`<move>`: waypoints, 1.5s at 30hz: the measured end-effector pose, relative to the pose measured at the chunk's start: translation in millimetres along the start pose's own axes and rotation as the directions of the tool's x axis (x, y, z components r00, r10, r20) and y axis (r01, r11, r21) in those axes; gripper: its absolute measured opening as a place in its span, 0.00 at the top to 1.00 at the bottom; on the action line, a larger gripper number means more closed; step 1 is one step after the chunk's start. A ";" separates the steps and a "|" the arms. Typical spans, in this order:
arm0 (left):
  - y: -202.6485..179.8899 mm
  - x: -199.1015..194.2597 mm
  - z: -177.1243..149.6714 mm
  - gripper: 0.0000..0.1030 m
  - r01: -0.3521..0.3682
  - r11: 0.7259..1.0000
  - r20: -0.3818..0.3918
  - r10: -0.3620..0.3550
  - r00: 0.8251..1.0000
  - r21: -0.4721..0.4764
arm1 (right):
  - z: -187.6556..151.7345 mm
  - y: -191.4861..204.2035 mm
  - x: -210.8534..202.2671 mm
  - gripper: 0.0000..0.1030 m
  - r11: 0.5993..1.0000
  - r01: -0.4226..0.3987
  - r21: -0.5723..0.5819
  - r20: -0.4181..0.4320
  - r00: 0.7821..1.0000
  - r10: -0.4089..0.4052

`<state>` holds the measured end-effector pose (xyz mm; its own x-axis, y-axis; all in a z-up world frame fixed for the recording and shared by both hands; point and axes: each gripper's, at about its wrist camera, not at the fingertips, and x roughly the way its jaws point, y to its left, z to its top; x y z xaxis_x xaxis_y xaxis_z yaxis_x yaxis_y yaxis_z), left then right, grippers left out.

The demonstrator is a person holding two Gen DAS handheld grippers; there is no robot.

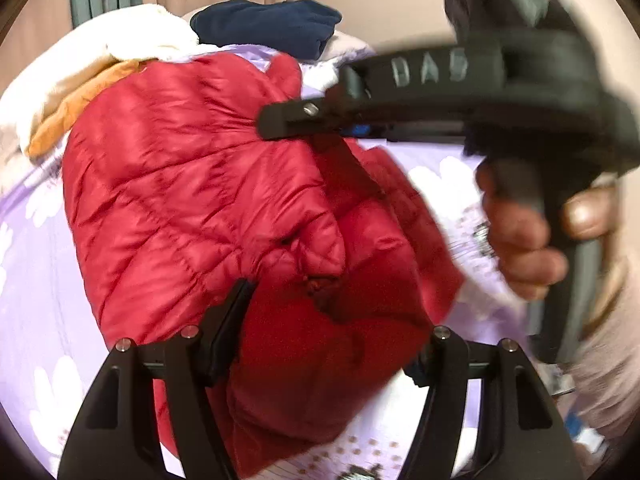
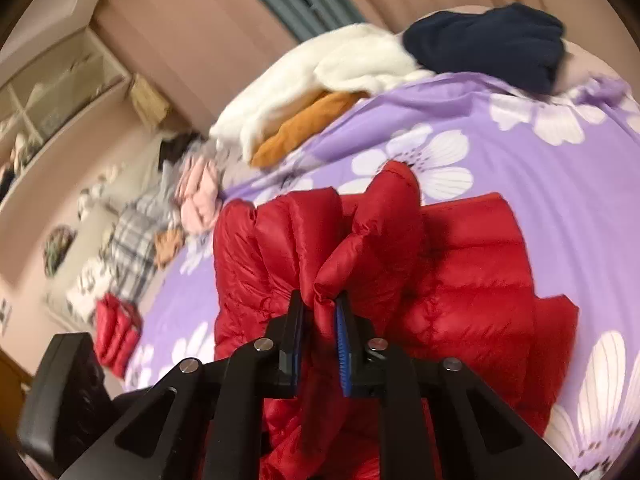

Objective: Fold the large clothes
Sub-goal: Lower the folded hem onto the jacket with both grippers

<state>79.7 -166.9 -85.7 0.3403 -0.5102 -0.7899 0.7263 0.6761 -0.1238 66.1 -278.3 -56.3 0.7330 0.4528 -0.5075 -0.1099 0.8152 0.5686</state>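
**A:** So where's the jacket at here? I see a shiny red quilted puffer jacket [image 2: 460, 264] lying in a heap on the bed with the purple flowered sheet [image 2: 520, 152].

**B:** Yep, bunched in the middle of the bed. The right tool [image 2: 322, 312] is pressed together on a puffy fold of it, probably a sleeve or hem, and my guess is it's pinched there so that part can be carried across the body. The left tool [image 1: 332, 332] is spread wide with red fabric bulging between its fingers, not clamping anything. Looks like it's just steadying the bulk.

**A:** Any baskets or bins?

**B:** None I can see. Finished stuff seems to sit loose at the far edge: a folded navy fleece garment [image 2: 492, 40], a fluffy white garment [image 2: 320, 80] with an orange one [image 2: 308, 128] tucked under it. There's a messy pile off the bed too, too blurry to sort out.
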 end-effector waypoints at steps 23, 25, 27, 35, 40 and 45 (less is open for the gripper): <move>80.8 14.9 43.4 0.67 -0.039 0.955 0.051 0.057 0.997 -0.294 | -41.7 -82.8 -9.1 0.86 0.968 0.083 0.236 0.056 0.994 -0.098; 77.1 23.2 42.2 0.67 -0.069 0.962 0.029 0.080 0.996 -0.264 | -39.9 -75.2 -15.1 0.79 0.968 0.155 0.198 0.047 0.985 -0.168; 75.1 22.4 39.8 0.67 -0.071 0.966 0.031 0.082 0.996 -0.250 | -37.3 -63.0 -24.7 0.78 0.961 0.235 0.146 0.066 0.967 -0.246; 81.0 22.5 40.3 0.67 -0.064 0.961 0.023 0.073 0.997 -0.268 | -40.7 -3.6 -67.3 0.77 0.973 0.226 -0.043 0.193 0.958 -0.213; 78.8 21.5 40.4 0.67 -0.080 0.964 0.021 0.088 0.996 -0.252 | -53.7 26.2 -53.1 0.77 0.980 0.117 -0.162 0.123 0.988 -0.097; 77.8 22.2 40.1 0.67 -0.080 0.965 0.017 0.087 0.996 -0.249 | -76.1 26.8 -24.6 0.77 0.961 0.168 -0.220 0.027 0.986 -0.166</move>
<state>167.7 -146.8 -88.8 0.4124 -0.4580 -0.7875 0.5251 0.8259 -0.2054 -6.0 -240.1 -77.9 0.7588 0.3016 -0.5773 -0.1307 0.9388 0.3187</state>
